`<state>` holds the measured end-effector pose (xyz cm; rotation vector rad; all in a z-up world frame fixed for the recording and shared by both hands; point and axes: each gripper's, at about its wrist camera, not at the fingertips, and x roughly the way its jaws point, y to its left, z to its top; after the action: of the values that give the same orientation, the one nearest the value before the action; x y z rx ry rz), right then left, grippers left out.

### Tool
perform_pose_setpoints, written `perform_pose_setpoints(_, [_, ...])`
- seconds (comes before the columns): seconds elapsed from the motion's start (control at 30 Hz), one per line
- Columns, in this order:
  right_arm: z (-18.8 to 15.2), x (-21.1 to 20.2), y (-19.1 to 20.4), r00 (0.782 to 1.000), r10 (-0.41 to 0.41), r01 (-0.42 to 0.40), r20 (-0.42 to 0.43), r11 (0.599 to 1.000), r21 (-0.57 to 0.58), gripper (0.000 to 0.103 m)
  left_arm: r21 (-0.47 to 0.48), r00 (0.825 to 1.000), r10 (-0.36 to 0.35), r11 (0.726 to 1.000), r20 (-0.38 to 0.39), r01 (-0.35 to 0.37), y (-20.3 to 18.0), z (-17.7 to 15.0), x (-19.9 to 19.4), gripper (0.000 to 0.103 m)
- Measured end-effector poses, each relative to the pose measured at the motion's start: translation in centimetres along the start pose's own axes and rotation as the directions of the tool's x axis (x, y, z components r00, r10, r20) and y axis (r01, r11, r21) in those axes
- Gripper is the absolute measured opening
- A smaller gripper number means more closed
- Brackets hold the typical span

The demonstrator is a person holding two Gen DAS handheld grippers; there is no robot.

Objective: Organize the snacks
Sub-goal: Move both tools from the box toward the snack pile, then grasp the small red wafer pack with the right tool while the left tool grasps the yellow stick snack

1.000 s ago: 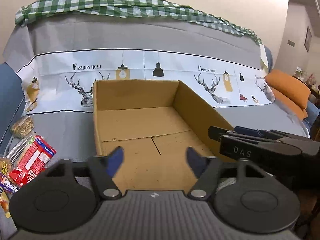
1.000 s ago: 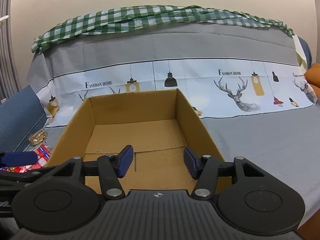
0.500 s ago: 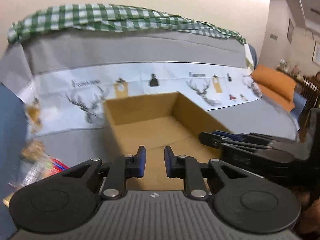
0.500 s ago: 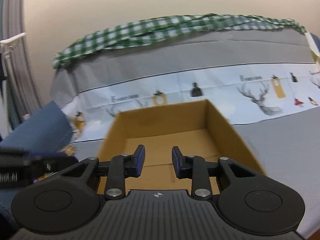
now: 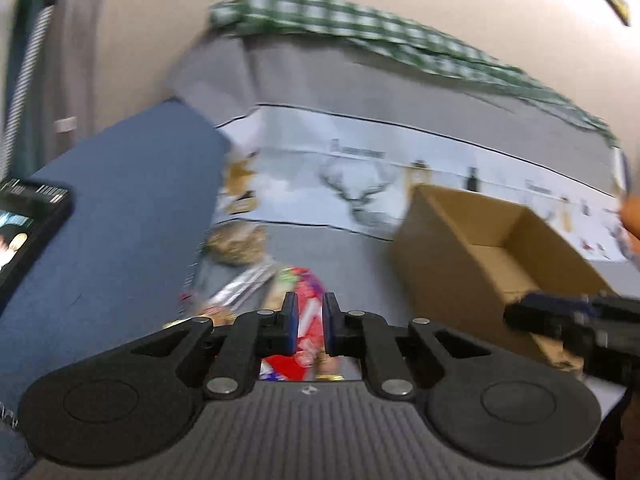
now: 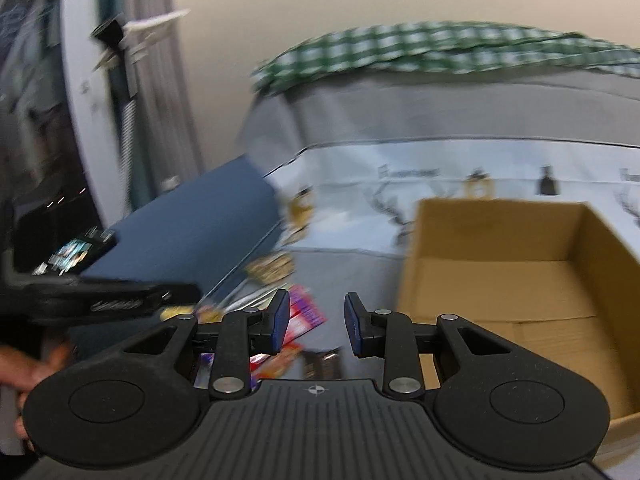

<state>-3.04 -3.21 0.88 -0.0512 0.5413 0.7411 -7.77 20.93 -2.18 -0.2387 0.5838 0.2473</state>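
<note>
The flat red cardboard snack box (image 5: pixel 308 304) lies on the grey cover, left of the open brown cardboard box (image 6: pixel 520 280) (still empty). It looks light and stiff, best pinched across its edges. The left gripper (image 5: pixel 308 322) is closing, jaws narrow and empty; the right gripper (image 6: pixel 314 322) is narrowly parted, empty.

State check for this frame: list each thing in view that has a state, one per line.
cardboard box: open at the top, nothing inside that shows.
snack packets: lying loose on the grey cover, left of the box, outside it.
left hand-held gripper: jaws closing, nearly together, nothing gripped.
right hand-held gripper: jaws apart, empty.
phone: screen lit.
</note>
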Motion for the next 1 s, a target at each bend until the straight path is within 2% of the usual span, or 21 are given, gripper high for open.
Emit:
perform_pose_setpoints(0.17, [-2.1, 2.3, 2.6, 0.995, 0.08, -0.084, -0.06, 0.994, -0.069, 0.032, -0.045, 0.998, 0.065, 0.997, -0.025, -0.066, 1.4, 0.4, 1.2, 0.013])
perform_pose_setpoints(0.3, [-4.1, 4.9, 3.9, 0.987, 0.098, -0.115, -0.131, 0.985, -0.125, 0.032, -0.049, 0.989, 0.126, 0.99, -0.075, -0.13, 2.6, 0.1, 2.2, 0.013])
perform_pose_setpoints(0.4, [-5.6, 6.5, 4.2, 0.976, 0.104, -0.132, -0.191, 0.981, -0.142, 0.036, -0.073, 0.976, 0.178, 0.979, -0.124, -0.188, 3.5, 0.0, 2.8, 0.014])
perform_pose_setpoints(0.5, [-7.2, 8.1, 4.4, 0.961, 0.095, -0.141, -0.259, 0.977, -0.163, 0.046, -0.077, 0.964, 0.2, 0.973, -0.177, -0.216, 4.0, -0.1, 3.8, 0.015])
perform_pose_setpoints(0.6, [-7.6, 9.2, 4.6, 0.948, 0.098, -0.157, -0.302, 0.972, -0.177, 0.058, -0.01, 0.938, 0.265, 0.962, -0.223, -0.274, 3.0, -0.3, 4.8, 0.016])
perform_pose_setpoints(0.63, [-7.7, 9.4, 4.7, 0.945, 0.092, -0.156, -0.314, 0.97, -0.185, 0.059, 0.005, 0.93, 0.281, 0.958, -0.236, -0.288, 2.8, -0.3, 5.1, 0.02])
perform_pose_setpoints(0.77, [-8.2, 10.3, 4.7, 0.93, 0.079, -0.159, -0.36, 0.967, -0.197, 0.061, 0.051, 0.907, 0.322, 0.946, -0.271, -0.32, 1.9, -0.6, 5.9, 0.03])
perform_pose_setpoints(0.9, [-8.9, 10.7, 4.8, 0.913, 0.067, -0.164, -0.402, 0.964, -0.212, 0.062, 0.107, 0.879, 0.335, 0.942, -0.339, -0.318, 1.2, -1.3, 7.7, 0.05])
perform_pose_setpoints(1.0, [-9.4, 11.0, 4.7, 0.905, 0.054, -0.164, -0.421, 0.959, -0.23, 0.061, 0.152, 0.844, 0.371, 0.929, -0.387, -0.339, 0.7, -1.7, 9.0, 0.051])
